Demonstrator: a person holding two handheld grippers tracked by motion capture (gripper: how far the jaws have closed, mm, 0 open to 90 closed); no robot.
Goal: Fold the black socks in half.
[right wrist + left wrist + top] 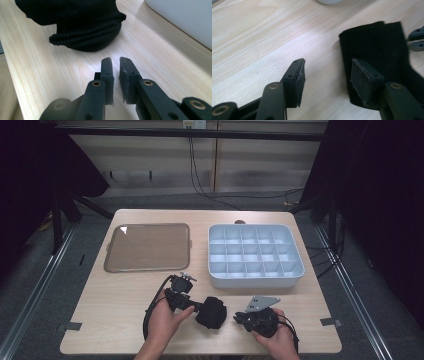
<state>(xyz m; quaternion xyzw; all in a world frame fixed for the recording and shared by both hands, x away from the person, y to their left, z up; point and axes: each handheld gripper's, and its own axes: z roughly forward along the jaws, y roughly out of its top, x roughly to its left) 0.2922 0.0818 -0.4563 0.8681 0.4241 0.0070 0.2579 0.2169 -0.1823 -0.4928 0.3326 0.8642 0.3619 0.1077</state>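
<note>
Black knit cloth (211,312) lies bunched on the bench (115,295), between both grippers. Left gripper (325,75): jaws apart, one over the cloth's edge, nothing pinched. Right gripper (115,67): nearly together, empty, just short. Grasp pending; next, close left on the edge.

Pale wood-grain surface (125,290), square with rounded corners, standing on grey carpeted floor (45,285). Behind it, a light panelled wall (250,165) with a dark horizontal bar (190,132) across the top. Black cables (200,180) hanging down the wall and trailing over the floor. Dark curtains (380,195) at both sides. Metal rails (30,305) running along the floor, left and right. Soft, even light from overhead.
</note>
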